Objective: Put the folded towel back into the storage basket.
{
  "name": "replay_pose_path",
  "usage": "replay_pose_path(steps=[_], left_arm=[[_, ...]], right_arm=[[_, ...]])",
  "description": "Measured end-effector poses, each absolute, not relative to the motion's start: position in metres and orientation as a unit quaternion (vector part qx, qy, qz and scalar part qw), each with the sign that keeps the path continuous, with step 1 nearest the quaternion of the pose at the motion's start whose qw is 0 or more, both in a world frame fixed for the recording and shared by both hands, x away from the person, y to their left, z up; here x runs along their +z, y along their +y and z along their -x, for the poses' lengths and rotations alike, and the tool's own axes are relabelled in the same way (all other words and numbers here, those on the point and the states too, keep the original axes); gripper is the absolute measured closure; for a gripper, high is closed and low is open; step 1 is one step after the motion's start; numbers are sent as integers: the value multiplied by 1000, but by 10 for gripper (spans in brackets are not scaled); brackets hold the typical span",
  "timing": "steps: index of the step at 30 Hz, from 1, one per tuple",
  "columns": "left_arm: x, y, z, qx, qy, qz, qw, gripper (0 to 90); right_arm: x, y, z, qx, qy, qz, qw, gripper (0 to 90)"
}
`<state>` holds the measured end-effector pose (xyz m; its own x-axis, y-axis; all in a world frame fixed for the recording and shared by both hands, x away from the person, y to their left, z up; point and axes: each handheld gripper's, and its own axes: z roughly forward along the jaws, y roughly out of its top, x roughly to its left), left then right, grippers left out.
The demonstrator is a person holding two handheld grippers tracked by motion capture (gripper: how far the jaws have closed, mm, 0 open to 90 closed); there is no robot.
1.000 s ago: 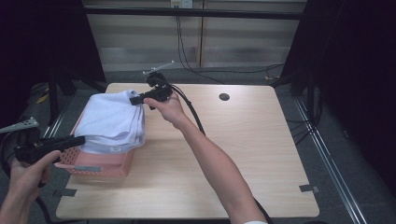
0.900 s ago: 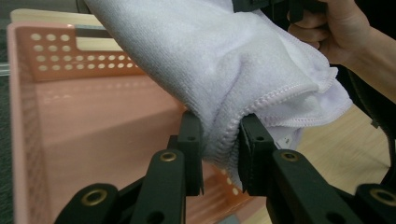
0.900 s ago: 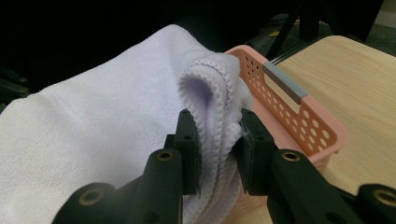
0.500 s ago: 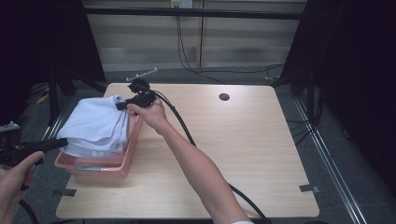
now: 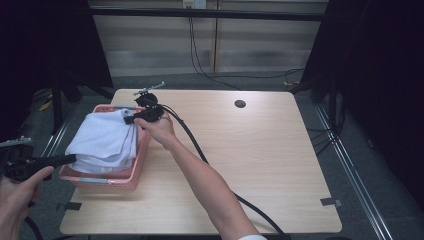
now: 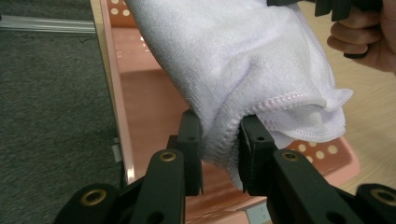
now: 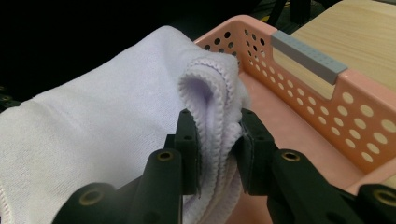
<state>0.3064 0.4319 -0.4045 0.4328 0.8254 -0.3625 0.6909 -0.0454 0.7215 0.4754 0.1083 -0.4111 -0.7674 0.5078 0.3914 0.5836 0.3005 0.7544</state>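
A folded white towel (image 5: 105, 140) hangs over a pink perforated basket (image 5: 131, 177) at the table's left side. My left gripper (image 5: 70, 159) is shut on the towel's near end; in the left gripper view the towel (image 6: 243, 70) is pinched between the jaws of that gripper (image 6: 219, 149), with the basket floor (image 6: 149, 102) below. My right gripper (image 5: 129, 120) is shut on the far end; the right gripper view shows this gripper (image 7: 218, 147) with the hemmed towel edge (image 7: 205, 93) folded between its jaws, over the basket's rim (image 7: 327, 88).
The wooden table (image 5: 270, 160) has a round cable hole (image 5: 240, 104) near its far edge. A grey strip (image 7: 308, 56) sits on the basket's rim. A black cable (image 5: 200, 150) trails along the right forearm. Dark floor lies left of the table.
Both grippers have carried the towel leftward and toward the near side, and it now hangs lower over the basket. The right hand has pulled back from the far table edge.
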Motion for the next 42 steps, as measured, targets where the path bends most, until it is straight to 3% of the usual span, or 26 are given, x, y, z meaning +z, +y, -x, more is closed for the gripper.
replay_pose_path(steps=[7,11,12,17,27,42], left_arm=[[-410,423,-308,84,529,-736,413,702],[-410,421,-307,96,534,-737,402,521],[-409,422,-306,97,532,-738,404,516],[-401,415,-303,107,526,-738,409,463],[-394,371,-301,115,504,-738,433,475],[-406,264,-289,105,443,-761,462,432]], right_arm=[[-420,112,-476,-477,-807,347,25,683],[-426,108,-481,-470,-806,360,19,482],[-426,106,-482,-468,-806,362,13,452],[-423,91,-482,-476,-804,355,12,463],[-411,49,-460,-501,-811,303,12,486],[-410,-73,-397,-510,-809,292,-19,517]])
